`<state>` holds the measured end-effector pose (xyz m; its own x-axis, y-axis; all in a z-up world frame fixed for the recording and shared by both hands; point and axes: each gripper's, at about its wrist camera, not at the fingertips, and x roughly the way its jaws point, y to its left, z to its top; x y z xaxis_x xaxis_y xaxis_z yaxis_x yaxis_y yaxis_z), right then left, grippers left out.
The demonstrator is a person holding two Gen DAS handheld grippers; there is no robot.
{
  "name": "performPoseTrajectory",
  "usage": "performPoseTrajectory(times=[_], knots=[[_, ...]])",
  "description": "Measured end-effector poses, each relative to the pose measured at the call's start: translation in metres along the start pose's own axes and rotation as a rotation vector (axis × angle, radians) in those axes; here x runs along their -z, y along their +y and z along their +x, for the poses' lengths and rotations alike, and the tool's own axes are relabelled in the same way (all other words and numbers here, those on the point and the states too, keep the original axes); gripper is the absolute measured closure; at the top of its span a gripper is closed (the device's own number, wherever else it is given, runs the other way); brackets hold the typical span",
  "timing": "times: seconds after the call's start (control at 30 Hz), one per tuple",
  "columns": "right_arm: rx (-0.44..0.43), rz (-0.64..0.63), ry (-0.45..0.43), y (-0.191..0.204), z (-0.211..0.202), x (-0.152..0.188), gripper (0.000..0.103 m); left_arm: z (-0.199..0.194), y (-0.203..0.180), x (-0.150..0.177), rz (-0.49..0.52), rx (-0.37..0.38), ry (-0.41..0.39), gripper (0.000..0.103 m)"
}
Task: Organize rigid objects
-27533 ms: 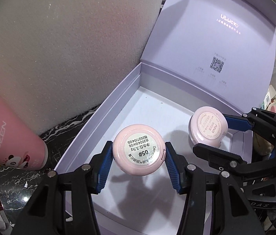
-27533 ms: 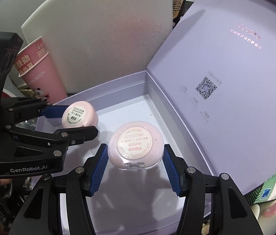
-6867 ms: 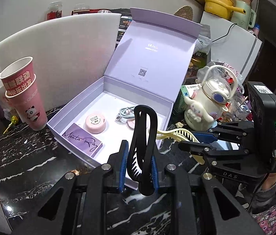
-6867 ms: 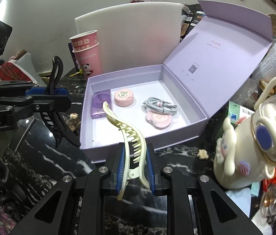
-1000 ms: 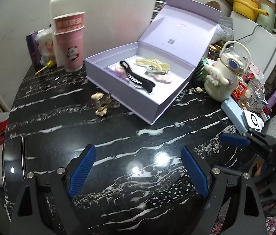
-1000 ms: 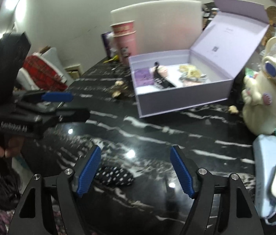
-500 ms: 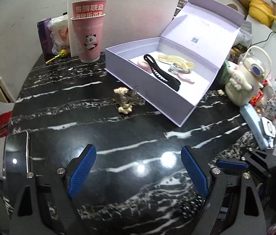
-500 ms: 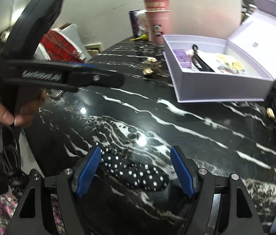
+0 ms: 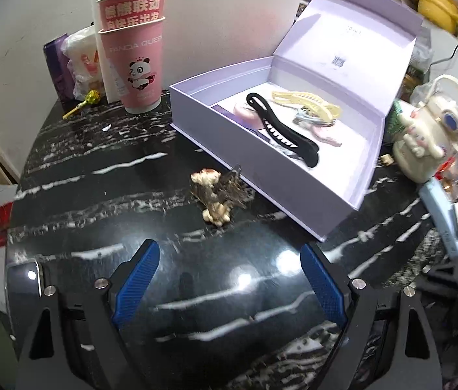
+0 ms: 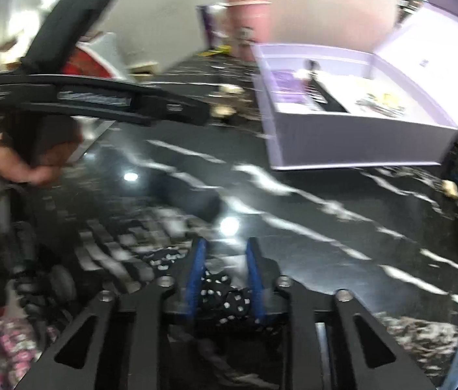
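Two clips, one black (image 9: 281, 130) and one yellow (image 9: 307, 104), lay in the open box (image 9: 261, 191), whose front wall met the bare marble table (image 9: 99, 195). Two cups (image 9: 134, 55) stood stacked behind. The left gripper (image 9: 229, 279) hovered low, spread wide and empty. The right gripper (image 10: 224, 276) was clenched on a dotted bow (image 10: 225, 292) at the table's near edge.

Black marble table (image 9: 105, 195) with white veins, glossy, catching lamp glare. Open lilac box (image 9: 261, 175) standing on it toward the far right. Left of the box, stacked pink cups (image 9: 133, 55); beside those, a lollipop (image 9: 82, 104). Just before the box's front wall, a dried-flower clip (image 9: 216, 195). Right of the box, a cream kettle (image 9: 430, 136). Well in front of the box, at the near edge, a polka-dot cloth (image 10: 225, 289).
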<state>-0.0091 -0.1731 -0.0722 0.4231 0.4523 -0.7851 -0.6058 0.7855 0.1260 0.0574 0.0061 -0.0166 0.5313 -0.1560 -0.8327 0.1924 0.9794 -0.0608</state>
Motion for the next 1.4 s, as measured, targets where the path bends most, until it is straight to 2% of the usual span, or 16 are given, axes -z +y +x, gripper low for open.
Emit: performPoseTrajectory(times=[0.1, 0.2, 0.43, 0.53, 0.63, 0.7, 0.73, 0.8, 0.9, 1.13, 1.3, 1.4], knots=[[0.035, 0.038, 0.0, -0.02, 0.005, -0.009, 0.084, 0.01, -0.002, -0.005, 0.026, -0.019, 0.006, 0.014], [0.06, 0.064, 0.004, -0.035, 0.008, -0.015, 0.084, 0.021, -0.001, -0.012, 0.024, -0.004, 0.022, 0.014], [0.007, 0.144, 0.003, -0.055, 0.011, -0.024, 0.083, 0.035, 0.006, -0.028, 0.015, 0.028, 0.018, 0.014], [-0.01, 0.157, -0.005, -0.06, 0.008, -0.027, 0.072, 0.044, 0.008, -0.033, 0.015, 0.035, 0.02, 0.015], [-0.033, 0.166, -0.013, -0.06, 0.003, -0.026, 0.059, 0.055, 0.007, -0.035, 0.018, 0.034, 0.04, 0.031], [-0.037, 0.167, -0.011, -0.058, 0.002, -0.027, 0.051, 0.061, 0.007, -0.035, 0.018, 0.041, 0.044, 0.046], [-0.038, 0.164, -0.012, -0.057, 0.001, -0.024, 0.05, 0.06, 0.006, -0.034, 0.022, 0.029, 0.031, 0.048], [-0.038, 0.152, -0.014, -0.052, 0.0, -0.022, 0.049, 0.061, 0.004, -0.034, 0.035, 0.023, 0.031, 0.062], [-0.031, 0.129, -0.022, -0.048, -0.009, -0.015, 0.046, 0.06, 0.002, -0.033, 0.038, 0.035, 0.029, 0.066], [-0.027, 0.09, -0.018, -0.042, -0.018, -0.005, 0.043, 0.051, -0.002, -0.023, 0.034, 0.043, 0.044, 0.066], [-0.027, 0.076, -0.02, -0.041, -0.024, 0.004, 0.032, 0.04, -0.004, -0.006, 0.021, 0.065, 0.051, 0.066], [-0.032, 0.076, -0.016, -0.039, -0.025, 0.009, 0.031, 0.032, -0.002, 0.002, -0.004, 0.077, 0.051, 0.066]])
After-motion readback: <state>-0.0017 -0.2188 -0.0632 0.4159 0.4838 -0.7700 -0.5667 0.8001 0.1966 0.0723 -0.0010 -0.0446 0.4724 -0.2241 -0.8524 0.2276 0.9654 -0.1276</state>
